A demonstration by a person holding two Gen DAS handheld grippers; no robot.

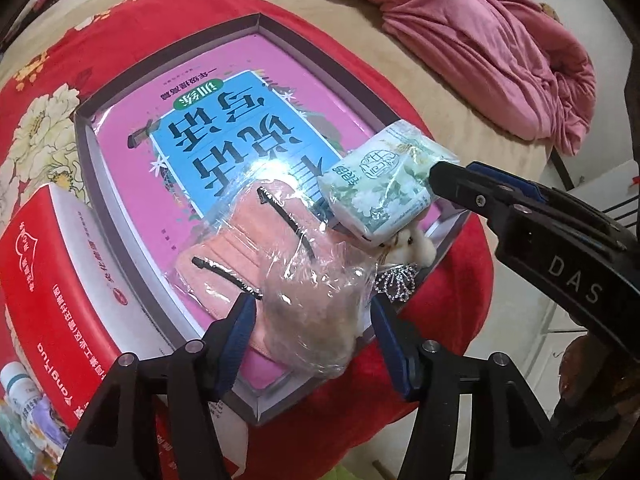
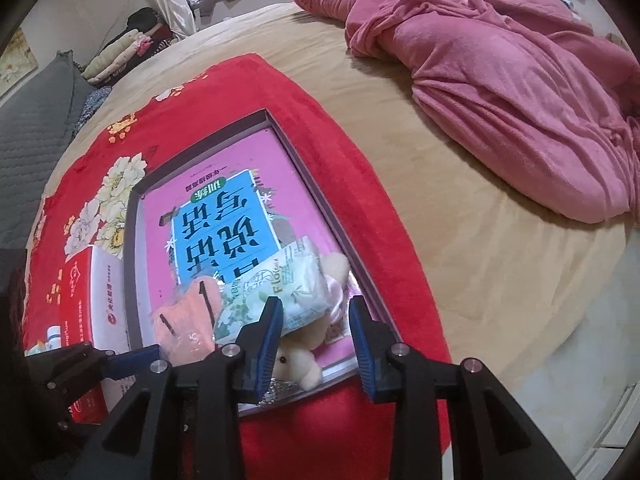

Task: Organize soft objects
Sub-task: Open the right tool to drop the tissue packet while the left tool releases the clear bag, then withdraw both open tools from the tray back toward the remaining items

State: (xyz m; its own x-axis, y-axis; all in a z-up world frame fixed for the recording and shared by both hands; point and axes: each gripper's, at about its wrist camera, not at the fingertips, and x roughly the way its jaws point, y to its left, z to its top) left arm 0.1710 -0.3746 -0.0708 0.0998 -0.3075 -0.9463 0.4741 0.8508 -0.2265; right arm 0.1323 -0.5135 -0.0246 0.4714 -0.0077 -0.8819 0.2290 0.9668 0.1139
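Note:
A shallow grey box (image 1: 168, 56) (image 2: 208, 128) lined with a pink and blue book lies on a red floral cloth. In its near end lie a clear bag of pink face masks (image 1: 256, 248) (image 2: 188, 316), a green floral tissue pack (image 1: 380, 188) (image 2: 280, 284) and a small cream plush toy (image 1: 412, 246) (image 2: 296, 360) with a bead chain. My left gripper (image 1: 312, 316) is open, its jaws on either side of the mask bag's near end. My right gripper (image 2: 316, 320) is open just behind the tissue pack and above the plush; its fingertip touches the pack in the left wrist view (image 1: 444, 180).
A red and white carton (image 1: 52, 280) (image 2: 80, 312) stands left of the box, with small bottles (image 1: 20, 396) beside it. A crumpled pink blanket (image 1: 480, 40) (image 2: 500, 80) lies on the tan bed at the far right. The bed's edge and the floor are at right.

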